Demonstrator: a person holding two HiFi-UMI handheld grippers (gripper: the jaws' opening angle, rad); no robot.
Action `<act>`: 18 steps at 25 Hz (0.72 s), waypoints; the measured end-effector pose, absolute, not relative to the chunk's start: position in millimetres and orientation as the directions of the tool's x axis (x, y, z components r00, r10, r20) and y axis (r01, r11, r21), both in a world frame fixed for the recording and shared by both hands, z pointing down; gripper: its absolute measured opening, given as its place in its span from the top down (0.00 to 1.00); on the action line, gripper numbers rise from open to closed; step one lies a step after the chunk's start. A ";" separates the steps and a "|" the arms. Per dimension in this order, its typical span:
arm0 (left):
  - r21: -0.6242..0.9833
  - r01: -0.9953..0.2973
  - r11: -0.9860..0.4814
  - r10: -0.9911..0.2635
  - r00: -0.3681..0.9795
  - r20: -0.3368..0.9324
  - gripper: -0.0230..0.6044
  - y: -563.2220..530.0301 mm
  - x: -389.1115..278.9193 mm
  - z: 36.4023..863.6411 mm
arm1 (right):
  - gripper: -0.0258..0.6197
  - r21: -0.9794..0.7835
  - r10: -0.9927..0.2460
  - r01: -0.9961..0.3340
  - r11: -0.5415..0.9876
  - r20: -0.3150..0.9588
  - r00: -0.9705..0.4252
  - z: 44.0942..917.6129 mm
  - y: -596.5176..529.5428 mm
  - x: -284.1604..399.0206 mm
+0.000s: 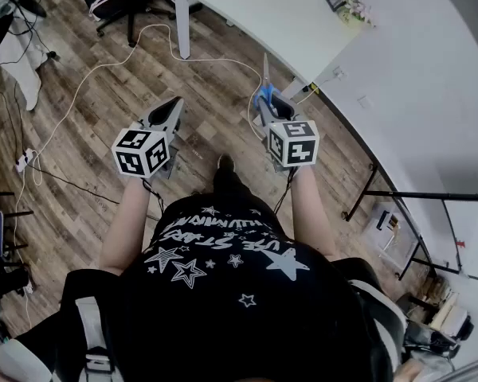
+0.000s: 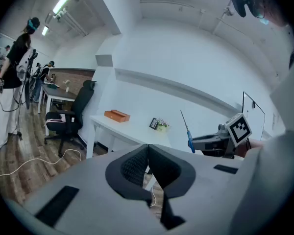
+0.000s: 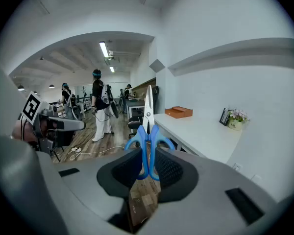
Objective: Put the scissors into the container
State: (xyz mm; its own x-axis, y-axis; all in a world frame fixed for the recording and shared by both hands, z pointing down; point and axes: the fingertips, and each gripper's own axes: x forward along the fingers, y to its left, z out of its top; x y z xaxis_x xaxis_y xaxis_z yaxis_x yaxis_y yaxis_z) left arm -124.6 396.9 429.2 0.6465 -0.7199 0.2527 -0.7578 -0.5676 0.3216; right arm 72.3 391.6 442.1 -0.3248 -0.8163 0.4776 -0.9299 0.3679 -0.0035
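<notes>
Blue-handled scissors (image 3: 147, 142) stand upright with the blades pointing up and away, and my right gripper (image 3: 146, 155) is shut on their handles. In the head view the scissors (image 1: 264, 76) stick out ahead of the right gripper (image 1: 266, 106), over the wooden floor near the white table (image 1: 263, 18). The left gripper (image 1: 174, 106) hangs beside it to the left, shut with nothing between its pads (image 2: 137, 165). From the left gripper view the scissors (image 2: 188, 133) show at the right. An orange box (image 2: 117, 115) lies on the table; I cannot tell whether it is the container.
A picture frame and a small flower pot (image 1: 346, 2) sit on the table by the wall. A black office chair (image 2: 73, 114) stands at the table's end. White cables (image 1: 88, 82) trail over the floor. People (image 3: 99, 106) stand further back in the room.
</notes>
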 end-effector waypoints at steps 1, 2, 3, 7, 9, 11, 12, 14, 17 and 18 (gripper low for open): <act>0.321 -0.757 -0.569 -0.720 0.647 0.252 0.93 397.7 -124.0 428.5 | 0.80 -0.005 -0.816 -0.931 0.365 0.479 -0.323 443.0 393.6 73.2; 0.320 -0.757 -0.570 -0.719 0.648 0.251 0.93 398.6 -123.2 427.9 | 0.80 -0.006 -0.816 -0.932 0.363 0.480 -0.321 443.8 395.6 74.1; 0.319 -0.756 -0.572 -0.718 0.649 0.251 0.93 399.5 -122.1 427.6 | 0.80 -0.008 -0.816 -0.932 0.361 0.482 -0.320 444.7 397.4 75.0; 0.310 -0.755 -0.577 -0.711 0.652 0.264 0.93 403.9 -117.2 431.3 | 0.80 -0.012 -0.810 -0.932 0.363 0.489 -0.322 449.7 403.8 77.6; 0.304 -0.757 -0.579 -0.710 0.651 0.270 0.93 406.2 -116.8 432.4 | 0.81 -0.014 -0.808 -0.931 0.366 0.492 -0.325 451.2 406.6 76.9; 0.300 -0.757 -0.580 -0.709 0.651 0.270 0.93 409.2 -117.7 433.0 | 0.80 -0.014 -0.806 -0.929 0.369 0.492 -0.328 452.5 409.0 74.8; 0.299 -0.757 -0.581 -0.710 0.651 0.270 0.93 410.7 -118.3 433.5 | 0.80 -0.013 -0.806 -0.928 0.371 0.492 -0.329 453.2 409.7 73.8; 0.298 -0.759 -0.579 -0.712 0.649 0.269 0.93 413.3 -119.3 434.0 | 0.80 -0.007 -0.807 -0.926 0.377 0.490 -0.331 453.4 409.9 72.2; 0.300 -0.762 -0.574 -0.716 0.645 0.267 0.93 416.5 -121.8 434.2 | 0.80 -0.003 -0.810 -0.922 0.387 0.476 -0.342 450.6 411.3 69.1; 0.302 -0.762 -0.573 -0.716 0.645 0.268 0.93 417.2 -123.0 435.0 | 0.80 -0.007 -0.811 -0.919 0.393 0.469 -0.351 449.7 412.6 67.2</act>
State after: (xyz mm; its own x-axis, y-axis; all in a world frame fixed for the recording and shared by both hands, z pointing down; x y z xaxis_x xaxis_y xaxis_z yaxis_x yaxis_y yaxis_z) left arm -123.0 417.2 435.0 0.6446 -0.7162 0.2675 -0.7619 -0.5729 0.3022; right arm 67.2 412.6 449.7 -0.3505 -0.8107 0.4689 -0.9193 0.3934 -0.0071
